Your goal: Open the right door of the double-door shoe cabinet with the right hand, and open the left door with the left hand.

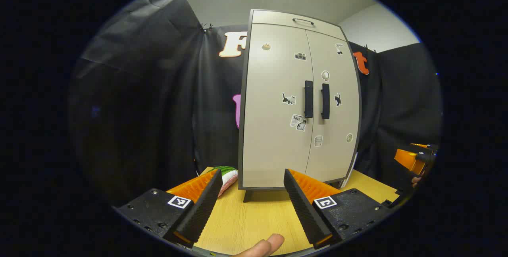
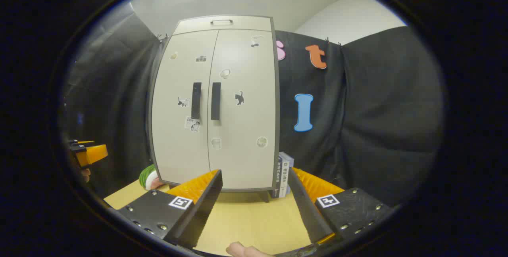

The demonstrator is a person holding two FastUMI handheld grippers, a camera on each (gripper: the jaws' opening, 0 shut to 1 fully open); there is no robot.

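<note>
Beige double-door shoe cabinet (image 1: 297,102) upright on wooden table (image 1: 254,217), both doors closed, dark vertical handles (image 1: 309,99) flanking centre seam, stickers scattered, left gripper (image 1: 252,193) and right gripper (image 2: 254,193) fingers spread apart, well short of cabinet.

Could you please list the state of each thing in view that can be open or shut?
Left door: shut, its handle untouched.
Right door: shut, its handle untouched.
Top drawer: shut.
Left claw: open, holding nothing, short of the cabinet.
Right claw: open, holding nothing, short of the cabinet.
</note>
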